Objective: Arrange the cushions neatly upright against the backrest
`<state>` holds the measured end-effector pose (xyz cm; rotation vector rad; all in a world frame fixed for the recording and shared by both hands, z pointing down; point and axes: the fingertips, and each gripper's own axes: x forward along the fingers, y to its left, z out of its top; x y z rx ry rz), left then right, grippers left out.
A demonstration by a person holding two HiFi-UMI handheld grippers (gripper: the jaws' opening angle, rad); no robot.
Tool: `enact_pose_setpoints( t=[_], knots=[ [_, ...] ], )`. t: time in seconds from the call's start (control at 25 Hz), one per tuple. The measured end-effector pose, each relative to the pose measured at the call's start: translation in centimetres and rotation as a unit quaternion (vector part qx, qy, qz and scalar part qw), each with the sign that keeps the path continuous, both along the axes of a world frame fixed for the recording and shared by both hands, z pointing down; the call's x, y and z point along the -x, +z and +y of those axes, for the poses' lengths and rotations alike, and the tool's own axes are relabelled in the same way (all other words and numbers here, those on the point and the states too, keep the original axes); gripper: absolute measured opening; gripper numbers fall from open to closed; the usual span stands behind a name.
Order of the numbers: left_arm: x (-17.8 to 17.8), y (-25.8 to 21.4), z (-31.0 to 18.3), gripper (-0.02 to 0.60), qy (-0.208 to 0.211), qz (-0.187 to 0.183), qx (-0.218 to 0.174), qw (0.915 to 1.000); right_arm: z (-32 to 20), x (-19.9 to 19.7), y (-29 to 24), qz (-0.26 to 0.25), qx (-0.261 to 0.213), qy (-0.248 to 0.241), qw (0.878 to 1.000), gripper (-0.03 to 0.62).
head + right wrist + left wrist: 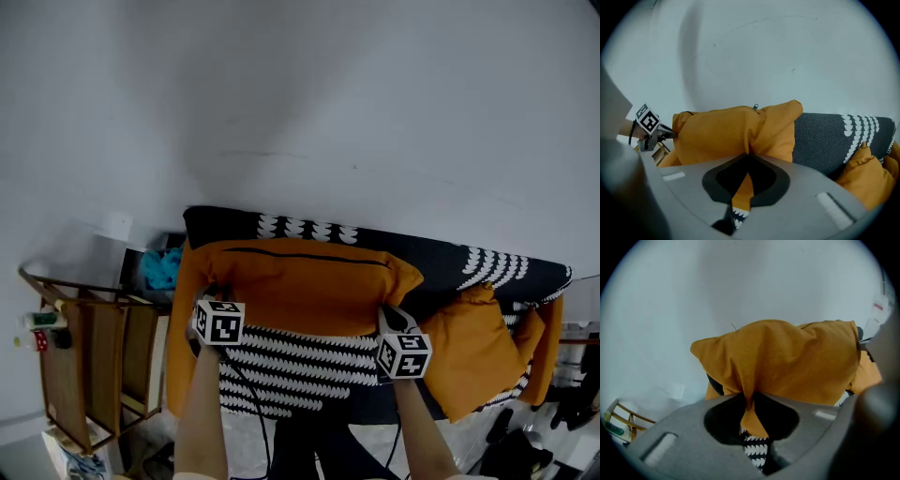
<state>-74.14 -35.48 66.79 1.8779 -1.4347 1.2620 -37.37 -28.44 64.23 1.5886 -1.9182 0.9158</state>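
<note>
We hold the large orange cushion [309, 286] upright against the sofa backrest [441, 261], toward the sofa's left end. Our left gripper [750, 398] is pinched on a fold of fabric at the cushion's lower left edge. Our right gripper [748, 157] is clamped on a fold at its lower right edge. A second orange cushion [464, 361] slumps tilted near the right end, just beside the first.

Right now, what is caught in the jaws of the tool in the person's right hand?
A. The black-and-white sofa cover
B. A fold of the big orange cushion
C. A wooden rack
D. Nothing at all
B: the right gripper view shows the right gripper with its jaws closed on a pinched fold of the big orange cushion.
</note>
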Motion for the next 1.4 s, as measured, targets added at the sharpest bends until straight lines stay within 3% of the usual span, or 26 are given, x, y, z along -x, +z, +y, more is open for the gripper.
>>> enact_pose_setpoints(
  t=[0.16,0.32,0.44,0.56,0.8,1.12,1.4],
  knots=[
    [0.5,-0.7,0.4,0.108,0.002,-0.01,-0.016,0.9998,0.0,-0.5,-0.5,0.013,-0.011,0.006,1.0,0.065],
    [1.0,-2.5,0.8,0.132,0.004,-0.018,-0.041,0.999,0.2,-0.6,-2.3,-0.002,-0.03,0.013,0.999,0.194],
    [1.1,-5.0,1.3,0.132,-0.007,-0.007,-0.073,0.9973,0.4,-0.6,-4.5,0.0,-0.051,0.019,0.999,0.196],
    [0.7,-8.7,1.5,0.132,-0.04,0.033,-0.122,0.9911,0.1,-0.2,-7.7,0.004,-0.087,0.02,0.996,0.183],
    [-1.1,-17.6,3.8,0.13,-0.061,0.096,-0.215,0.97,1.3,1.7,-15.9,0.003,-0.168,0.024,0.985,0.106],
    [-2.2,-30.7,8.9,0.107,-0.065,0.166,-0.319,0.9308,4.8,3.8,-27.3,-0.005,-0.276,0.031,0.961,0.061],
    [-2.6,-40.3,14.6,0.033,-0.049,0.205,-0.394,0.8947,9.0,4.7,-34.7,0.008,-0.334,0.034,0.942,0.009]
  ],
)
